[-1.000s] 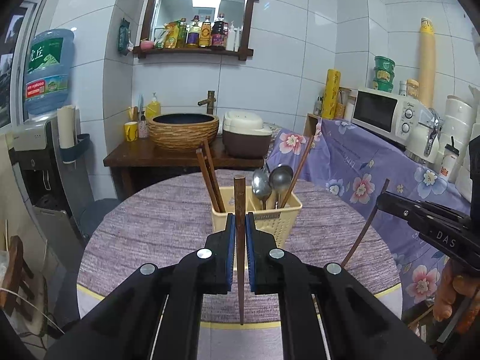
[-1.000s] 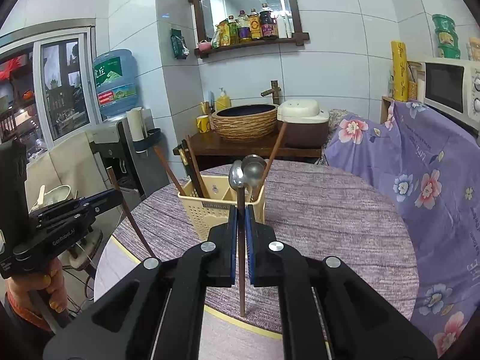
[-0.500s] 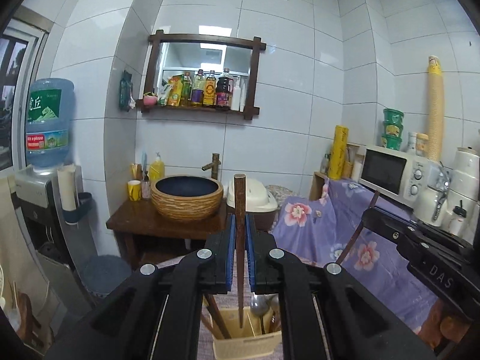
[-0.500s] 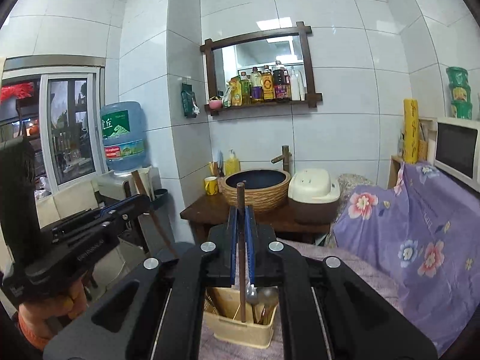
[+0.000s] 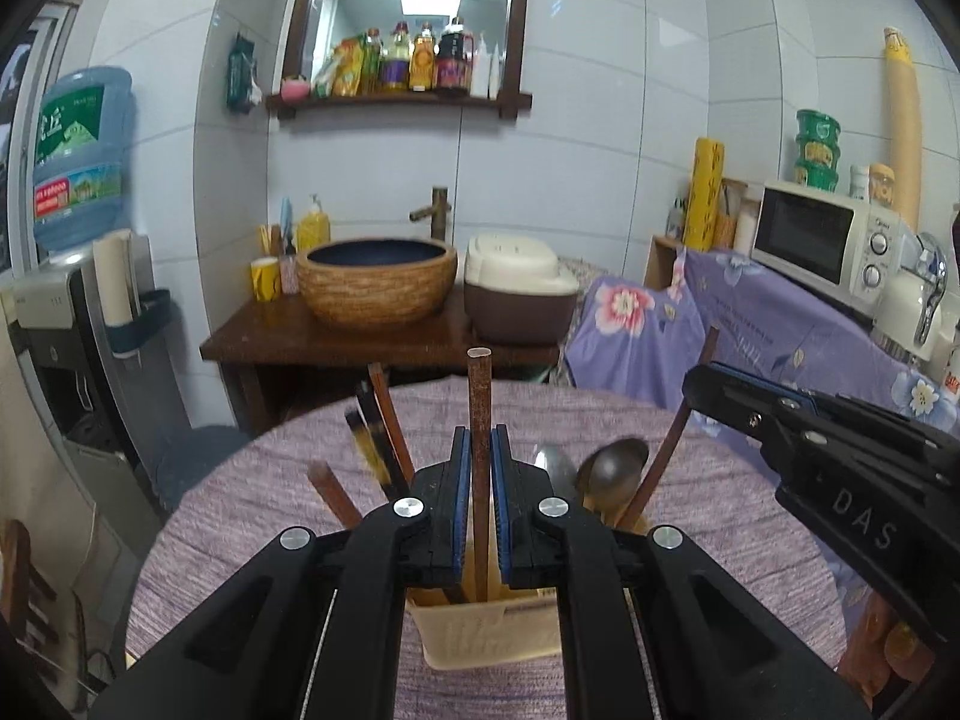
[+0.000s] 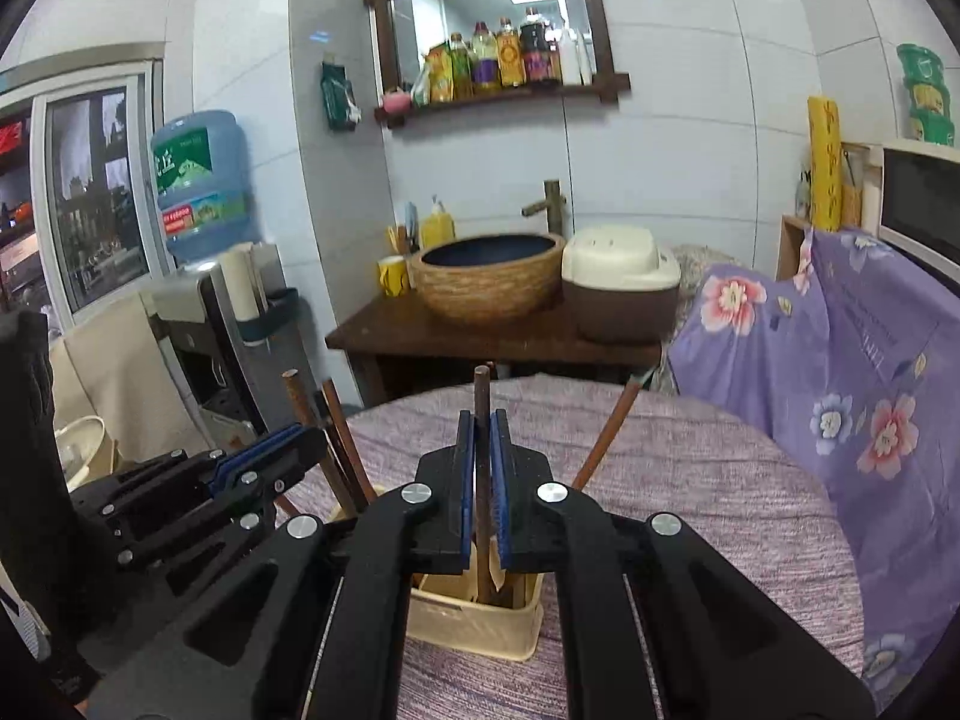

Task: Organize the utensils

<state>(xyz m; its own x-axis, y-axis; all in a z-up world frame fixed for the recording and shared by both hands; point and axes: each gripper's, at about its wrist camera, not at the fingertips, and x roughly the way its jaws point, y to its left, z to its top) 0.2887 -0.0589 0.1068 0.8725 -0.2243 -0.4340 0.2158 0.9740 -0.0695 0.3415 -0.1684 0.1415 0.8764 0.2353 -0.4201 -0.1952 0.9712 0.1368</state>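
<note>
Below each tool sits the cream utensil basket (image 5: 489,636); the left tool (image 5: 480,468) pinches one upright chopstick (image 5: 479,396), the right tool (image 6: 483,456) pinches another chopstick (image 6: 481,396).

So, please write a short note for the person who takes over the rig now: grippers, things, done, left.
Left hand-held gripper: shut on a chopstick, upright, its lower end inside the yellow holder.
Right hand-held gripper: shut on another chopstick, also reaching into the holder.
Done: spoons and other chopsticks already stand in the holder on the round table.
Left: release both, withdraw.
</note>
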